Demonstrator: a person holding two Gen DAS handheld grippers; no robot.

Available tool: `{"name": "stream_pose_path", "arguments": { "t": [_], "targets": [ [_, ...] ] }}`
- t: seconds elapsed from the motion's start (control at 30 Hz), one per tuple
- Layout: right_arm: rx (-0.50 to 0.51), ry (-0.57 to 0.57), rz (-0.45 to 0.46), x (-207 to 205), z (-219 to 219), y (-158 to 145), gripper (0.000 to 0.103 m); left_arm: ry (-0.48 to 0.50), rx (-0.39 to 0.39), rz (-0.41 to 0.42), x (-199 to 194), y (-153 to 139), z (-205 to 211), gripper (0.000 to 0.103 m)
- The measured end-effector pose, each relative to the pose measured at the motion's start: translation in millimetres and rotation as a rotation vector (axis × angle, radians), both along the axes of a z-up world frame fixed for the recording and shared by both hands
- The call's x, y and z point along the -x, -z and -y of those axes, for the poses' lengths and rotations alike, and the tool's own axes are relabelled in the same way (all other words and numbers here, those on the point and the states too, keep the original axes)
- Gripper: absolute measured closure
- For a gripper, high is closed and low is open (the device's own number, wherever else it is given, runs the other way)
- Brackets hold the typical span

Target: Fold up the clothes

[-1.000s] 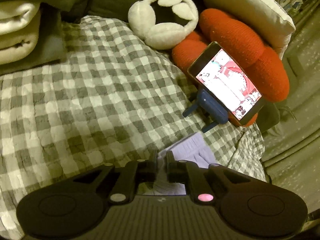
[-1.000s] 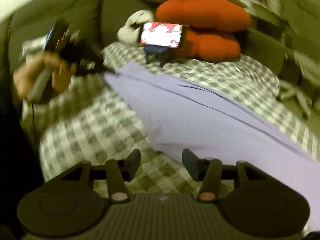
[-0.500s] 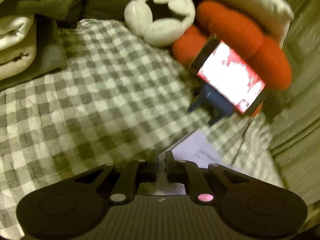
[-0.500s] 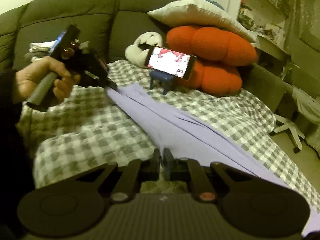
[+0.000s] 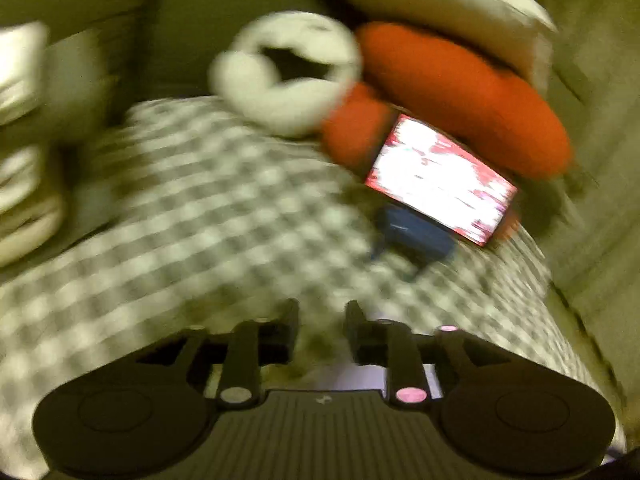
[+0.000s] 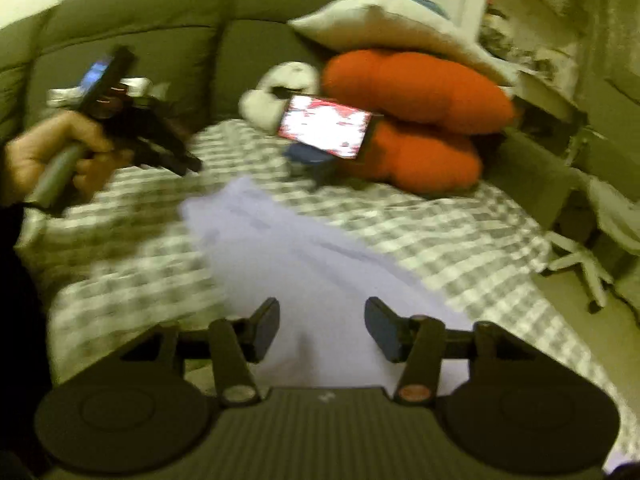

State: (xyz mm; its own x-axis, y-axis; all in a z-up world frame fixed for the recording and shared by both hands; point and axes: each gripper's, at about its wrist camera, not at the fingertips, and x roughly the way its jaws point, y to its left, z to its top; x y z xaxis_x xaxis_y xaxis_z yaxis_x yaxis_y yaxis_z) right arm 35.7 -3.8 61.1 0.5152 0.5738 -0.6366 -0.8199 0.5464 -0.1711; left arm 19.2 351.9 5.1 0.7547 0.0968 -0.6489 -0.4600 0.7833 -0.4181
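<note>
So both grippers are opening, fingers apart: right gripper [image 6: 322,326] hovers over the lavender garment [image 6: 304,264] lying on the checkered bedspread [image 6: 420,232], left gripper [image 5: 322,326] gripping nothing.

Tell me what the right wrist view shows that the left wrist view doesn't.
Only the right wrist view shows the lavender garment spread on the checkered cover, the person's hand holding the left hand-held gripper, and a white chair base. Only the left wrist view shows folded white fabric at the left edge. Both show the lit phone on its blue stand, the orange cushions, a white plush and a pale pillow.
</note>
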Motion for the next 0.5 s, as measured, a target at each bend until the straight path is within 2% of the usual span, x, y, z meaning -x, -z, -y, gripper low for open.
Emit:
{"name": "stream_pose_path", "arguments": {
  "t": [0.1,0.2,0.23,0.27,0.3,0.4,0.5],
  "targets": [
    [0.091,0.002,0.041,-26,-17,16,0.062,0.089,-0.042,-0.042,-27,7,8,0.052],
    [0.149,-0.04,0.051,-45,-30,32,0.063,0.128,-0.129,-0.053,-46,16,15,0.052],
    [0.16,-0.053,0.042,-50,-35,37,0.064,0.141,-0.149,-0.066,-51,21,17,0.056],
    [0.17,-0.067,0.033,-55,-39,42,0.07,0.149,-0.163,-0.089,-55,25,19,0.077],
    [0.18,-0.08,0.023,-60,-43,46,0.081,0.148,-0.166,-0.096,-56,27,20,0.081],
    [0.173,-0.093,0.024,-69,-47,51,0.096,0.117,-0.15,-0.075,-55,25,17,0.082],
    [0.138,-0.075,0.034,-80,-46,47,0.097,0.088,-0.141,-0.044,-52,20,13,0.083]
  ]
}}
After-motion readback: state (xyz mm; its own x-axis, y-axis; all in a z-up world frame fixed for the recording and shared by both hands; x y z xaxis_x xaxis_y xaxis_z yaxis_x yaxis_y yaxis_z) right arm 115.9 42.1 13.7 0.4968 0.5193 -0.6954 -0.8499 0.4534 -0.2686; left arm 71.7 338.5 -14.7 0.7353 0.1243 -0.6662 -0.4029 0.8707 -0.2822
